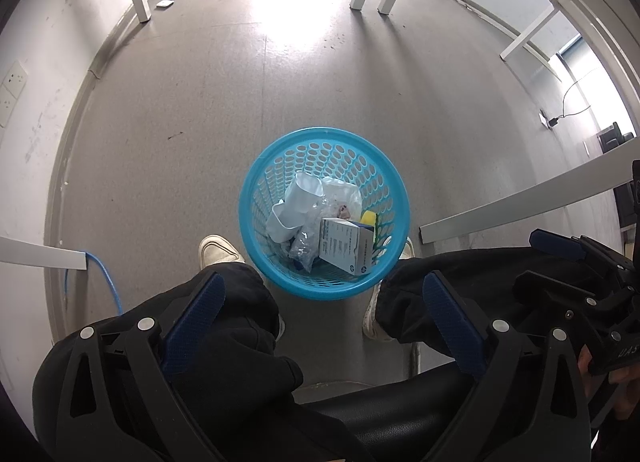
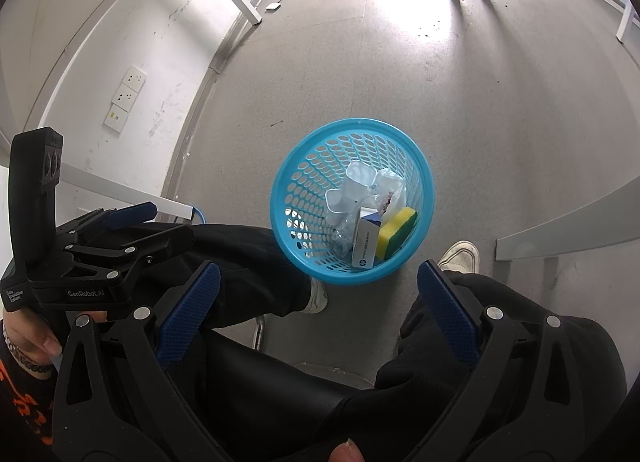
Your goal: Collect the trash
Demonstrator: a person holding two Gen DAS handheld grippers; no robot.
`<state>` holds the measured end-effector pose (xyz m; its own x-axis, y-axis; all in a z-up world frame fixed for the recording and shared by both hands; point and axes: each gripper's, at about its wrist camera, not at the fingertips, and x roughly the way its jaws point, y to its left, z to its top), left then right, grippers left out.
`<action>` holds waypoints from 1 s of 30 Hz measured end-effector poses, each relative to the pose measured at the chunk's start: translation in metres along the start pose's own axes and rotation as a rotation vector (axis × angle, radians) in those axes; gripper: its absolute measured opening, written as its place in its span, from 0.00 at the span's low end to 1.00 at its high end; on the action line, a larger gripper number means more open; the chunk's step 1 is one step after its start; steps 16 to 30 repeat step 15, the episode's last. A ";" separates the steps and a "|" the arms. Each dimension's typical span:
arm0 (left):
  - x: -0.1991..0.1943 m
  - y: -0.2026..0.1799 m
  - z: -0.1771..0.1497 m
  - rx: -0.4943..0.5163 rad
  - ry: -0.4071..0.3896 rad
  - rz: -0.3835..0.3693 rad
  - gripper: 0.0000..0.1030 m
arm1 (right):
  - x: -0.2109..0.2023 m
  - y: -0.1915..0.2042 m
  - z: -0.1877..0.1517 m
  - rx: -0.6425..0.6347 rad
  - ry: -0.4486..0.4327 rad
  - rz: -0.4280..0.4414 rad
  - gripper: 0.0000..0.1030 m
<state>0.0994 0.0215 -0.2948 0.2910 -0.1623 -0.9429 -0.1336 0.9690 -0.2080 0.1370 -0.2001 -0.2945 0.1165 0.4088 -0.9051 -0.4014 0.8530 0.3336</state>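
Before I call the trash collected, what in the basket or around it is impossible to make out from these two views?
- Basket bottom: both views, covered by the white cups, crumpled clear plastic and box.
- Sponge: left view shows only a sliver behind the box.
- Box print: too small to read.
- Floor under the seat: hidden by the legs.

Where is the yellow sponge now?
The yellow sponge lies inside the blue basket on the floor, against its right wall in the right wrist view, beside the white and blue box.
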 end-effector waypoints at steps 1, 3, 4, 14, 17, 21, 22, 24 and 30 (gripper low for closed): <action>0.000 0.001 0.000 0.001 0.002 -0.001 0.94 | 0.000 0.000 0.000 0.001 0.000 0.002 0.92; 0.001 0.002 0.000 -0.001 0.004 0.000 0.94 | 0.001 -0.001 -0.001 0.003 -0.001 0.004 0.92; 0.001 0.002 -0.001 -0.003 0.004 0.000 0.94 | 0.001 -0.001 -0.001 0.004 0.000 0.005 0.92; 0.001 0.006 0.001 -0.004 0.018 -0.012 0.94 | 0.001 -0.001 -0.002 0.007 0.001 0.007 0.92; 0.000 0.006 0.001 -0.005 0.018 -0.010 0.94 | 0.002 0.000 -0.002 0.006 0.001 0.007 0.92; 0.000 0.006 0.001 -0.005 0.018 -0.010 0.94 | 0.002 0.000 -0.002 0.006 0.001 0.007 0.92; 0.000 0.006 0.001 -0.005 0.018 -0.010 0.94 | 0.002 0.000 -0.002 0.006 0.001 0.007 0.92; 0.000 0.006 0.001 -0.005 0.018 -0.010 0.94 | 0.002 0.000 -0.002 0.006 0.001 0.007 0.92; 0.000 0.006 0.001 -0.005 0.018 -0.010 0.94 | 0.002 0.000 -0.002 0.006 0.001 0.007 0.92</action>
